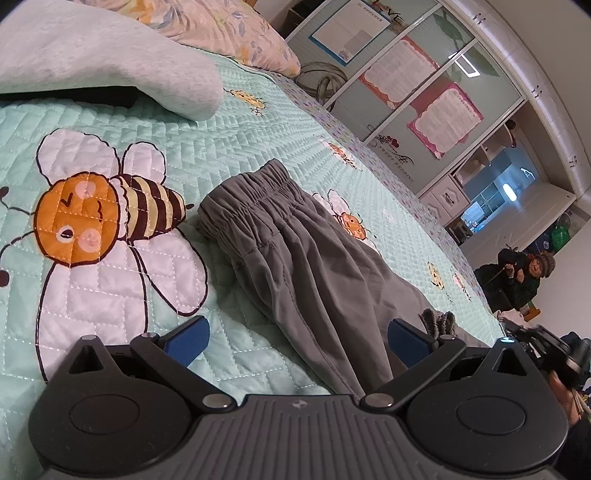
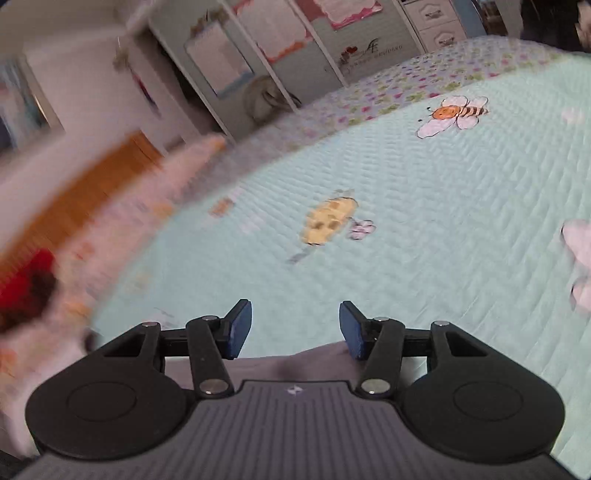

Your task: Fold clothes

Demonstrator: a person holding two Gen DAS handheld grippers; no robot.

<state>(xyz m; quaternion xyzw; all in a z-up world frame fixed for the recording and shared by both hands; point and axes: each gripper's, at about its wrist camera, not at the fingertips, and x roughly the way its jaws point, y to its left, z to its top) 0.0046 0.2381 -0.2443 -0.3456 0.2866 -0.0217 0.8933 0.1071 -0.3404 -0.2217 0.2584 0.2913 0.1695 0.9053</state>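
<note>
A pair of grey trousers (image 1: 295, 236) lies folded lengthwise on the mint quilted bedspread (image 1: 258, 122), its elastic waistband at the far end. My left gripper (image 1: 299, 341) is open, its blue pads on either side of the trouser leg near the camera, just above the cloth. My right gripper (image 2: 295, 328) is open and empty; a strip of grey cloth (image 2: 295, 365) shows just under it in the blurred right wrist view.
A pale green blanket (image 1: 110, 62) and a floral pillow (image 1: 229, 33) lie at the head of the bed. A white wardrobe (image 1: 424, 92) stands beyond the far bed edge. A person (image 1: 517, 280) sits past the foot of the bed.
</note>
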